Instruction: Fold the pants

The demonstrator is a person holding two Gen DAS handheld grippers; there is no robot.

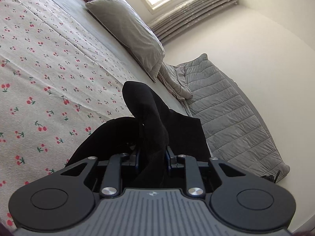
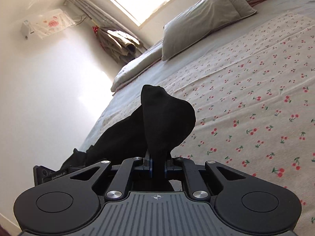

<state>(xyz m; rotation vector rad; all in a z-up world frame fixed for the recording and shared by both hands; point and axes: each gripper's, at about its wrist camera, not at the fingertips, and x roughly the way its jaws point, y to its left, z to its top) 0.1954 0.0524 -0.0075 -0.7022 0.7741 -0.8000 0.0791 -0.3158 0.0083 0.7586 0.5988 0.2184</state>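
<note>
The black pants (image 1: 149,118) are pinched in both grippers and lifted off the cherry-print bed sheet (image 1: 39,68). My left gripper (image 1: 152,155) is shut on a bunched fold of the fabric, which rises in a hump ahead of the fingers and hides the fingertips. In the right wrist view my right gripper (image 2: 157,165) is shut on another fold of the pants (image 2: 165,122), which stands up in front of the jaws. More black cloth trails down to the left, where part of the other gripper's body (image 2: 51,175) shows.
Grey pillows (image 1: 128,27) lie along the head of the bed under a window. A grey quilted blanket (image 1: 232,116) is piled at the bed's right edge by the wall. In the right wrist view a pillow (image 2: 204,17), a folded duvet (image 2: 133,72) and a wall air conditioner (image 2: 45,25) show.
</note>
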